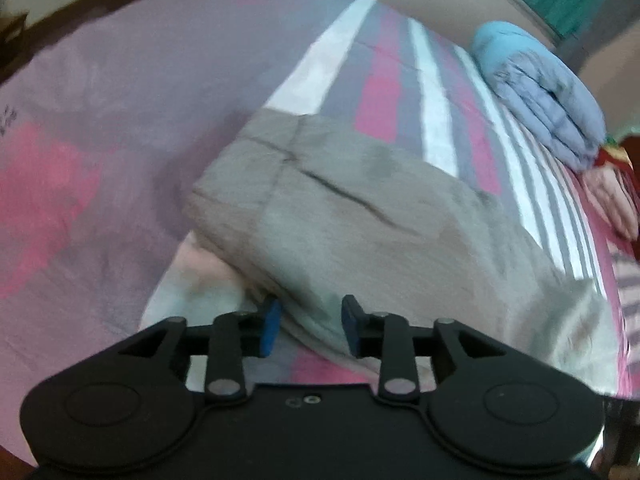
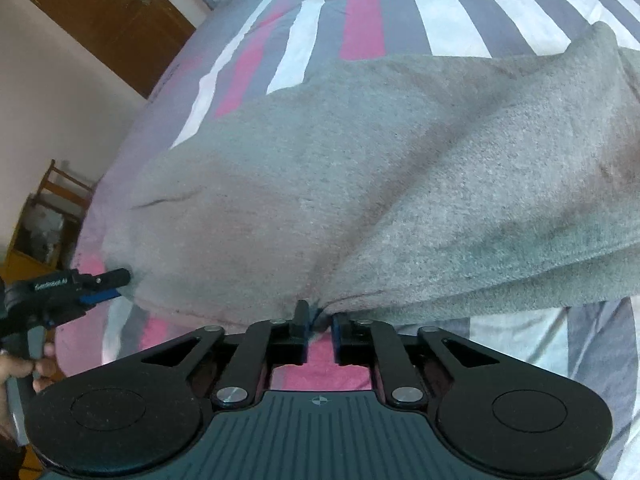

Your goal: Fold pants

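Striped bedsheet [image 2: 360, 20], brown wooden door [image 2: 108, 20], pale wall [image 2: 52, 92], wooden chair [image 2: 52, 200]

Left tongs [image 1: 310, 326]: jaws stand apart with a clear gap, blue pads facing each other, pointing steeply downward. Seen also from the right wrist view [image 2: 116, 286], at the left edge, with a hand [image 2: 24, 368] wrapped around the handle below. Right tongs [image 2: 320, 326]: jaws nearly together, a narrow gap between the pads, pointing steeply downward. A second hand [image 1: 612, 200] shows at the left wrist view's right edge, blurred.
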`<state>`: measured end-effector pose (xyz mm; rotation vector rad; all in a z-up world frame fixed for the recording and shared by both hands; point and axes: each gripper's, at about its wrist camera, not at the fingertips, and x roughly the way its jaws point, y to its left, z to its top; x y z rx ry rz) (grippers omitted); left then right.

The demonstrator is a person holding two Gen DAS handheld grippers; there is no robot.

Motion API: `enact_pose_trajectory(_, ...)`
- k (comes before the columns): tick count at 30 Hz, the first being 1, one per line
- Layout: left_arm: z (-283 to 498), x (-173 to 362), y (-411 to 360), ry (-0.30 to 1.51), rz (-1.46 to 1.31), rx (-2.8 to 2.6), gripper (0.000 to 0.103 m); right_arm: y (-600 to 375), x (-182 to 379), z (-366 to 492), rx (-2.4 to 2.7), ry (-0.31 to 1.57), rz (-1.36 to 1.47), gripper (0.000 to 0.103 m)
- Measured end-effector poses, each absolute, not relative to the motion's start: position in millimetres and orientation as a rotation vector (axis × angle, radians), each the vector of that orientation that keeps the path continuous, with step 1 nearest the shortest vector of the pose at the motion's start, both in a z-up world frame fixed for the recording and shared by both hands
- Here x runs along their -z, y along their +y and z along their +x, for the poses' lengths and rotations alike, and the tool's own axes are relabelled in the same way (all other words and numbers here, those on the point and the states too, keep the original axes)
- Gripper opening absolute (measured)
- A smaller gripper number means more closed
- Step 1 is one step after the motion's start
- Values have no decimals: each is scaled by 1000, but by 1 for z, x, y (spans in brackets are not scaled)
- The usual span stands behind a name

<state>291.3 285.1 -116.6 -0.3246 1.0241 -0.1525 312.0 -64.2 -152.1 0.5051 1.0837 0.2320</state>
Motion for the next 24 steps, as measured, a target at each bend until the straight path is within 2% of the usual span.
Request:
enact_pose_trajectory(5,281,98,237,1009,-271,274,27,-86,149,294,-225,1084,545,27)
enact_pose_trajectory(13,293,125,124,1063,-152,404,27,-171,142,274,-73,1030,622,28)
enact_pose_trajectory(19,291,156,107,1091,-150,349,27,-240,143,267,57,995,720,28)
enact_pose_trajectory(24,286,160,101,1081,-129,330,27,-272,155,270,116,1000,805,28)
